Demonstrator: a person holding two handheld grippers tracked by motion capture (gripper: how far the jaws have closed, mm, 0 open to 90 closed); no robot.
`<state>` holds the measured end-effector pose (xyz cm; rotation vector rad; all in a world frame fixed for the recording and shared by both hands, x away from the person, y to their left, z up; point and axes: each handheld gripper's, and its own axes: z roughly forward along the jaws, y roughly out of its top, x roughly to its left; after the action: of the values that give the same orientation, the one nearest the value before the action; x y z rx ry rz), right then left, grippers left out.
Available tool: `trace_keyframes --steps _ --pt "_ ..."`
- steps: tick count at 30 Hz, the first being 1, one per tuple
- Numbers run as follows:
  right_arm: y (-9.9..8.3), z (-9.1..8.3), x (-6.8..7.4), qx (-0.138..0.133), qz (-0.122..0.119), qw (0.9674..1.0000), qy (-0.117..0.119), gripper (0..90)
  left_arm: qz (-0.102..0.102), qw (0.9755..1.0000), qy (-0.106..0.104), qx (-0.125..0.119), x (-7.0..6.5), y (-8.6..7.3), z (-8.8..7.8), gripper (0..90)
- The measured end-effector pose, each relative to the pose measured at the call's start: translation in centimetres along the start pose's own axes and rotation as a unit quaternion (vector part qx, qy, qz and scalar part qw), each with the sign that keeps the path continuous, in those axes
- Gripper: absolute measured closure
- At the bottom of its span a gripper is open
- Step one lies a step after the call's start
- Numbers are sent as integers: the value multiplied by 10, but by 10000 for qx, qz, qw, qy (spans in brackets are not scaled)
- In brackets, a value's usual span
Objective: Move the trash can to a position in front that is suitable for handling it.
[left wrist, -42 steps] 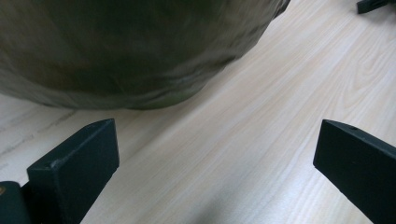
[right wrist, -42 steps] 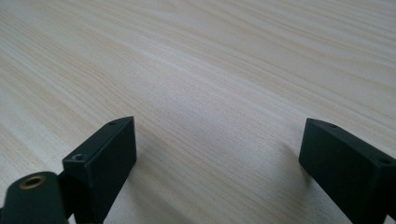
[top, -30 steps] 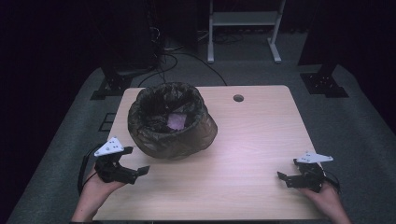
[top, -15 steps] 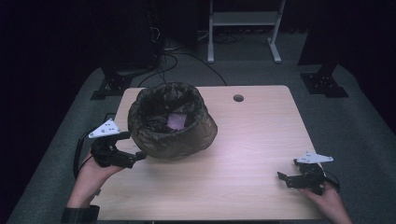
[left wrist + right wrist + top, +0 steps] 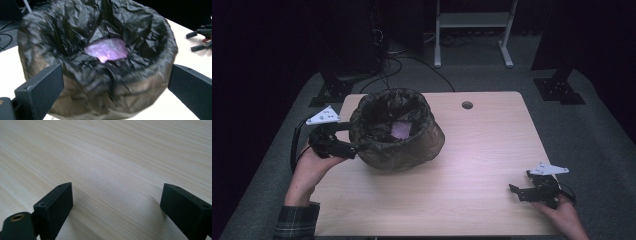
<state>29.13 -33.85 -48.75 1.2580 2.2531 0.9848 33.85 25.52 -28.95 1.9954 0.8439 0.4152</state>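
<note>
This looks like a lab or test room. A plain wooden table (image 5: 472,165) stands on grey carpet (image 5: 592,125). Dark walls are all around, black cables (image 5: 412,62) run across the floor, and metal stands (image 5: 472,22) wait behind.

no readable text or labels

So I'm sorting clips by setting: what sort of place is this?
Probably a lab or recording workspace: a pale wooden table on grey carpet, loose black floor cables, and a white metal stand against dark surroundings.

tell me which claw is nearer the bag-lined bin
Left. The left claw is open at the bag-lined bin, jaws straddling its near rim; the right claw sits far off by the table's corner.
</note>
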Motion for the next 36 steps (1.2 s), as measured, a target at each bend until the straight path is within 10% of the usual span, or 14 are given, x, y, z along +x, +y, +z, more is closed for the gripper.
trace_keyframes --steps 23,36 --pt "0 0 0 0 3 10000 -3 100 -85 9989 201 403 44 5 40 0" --pt "0 0 0 0 3 10000 -3 100 14 9991 151 392 42 5 58 0"
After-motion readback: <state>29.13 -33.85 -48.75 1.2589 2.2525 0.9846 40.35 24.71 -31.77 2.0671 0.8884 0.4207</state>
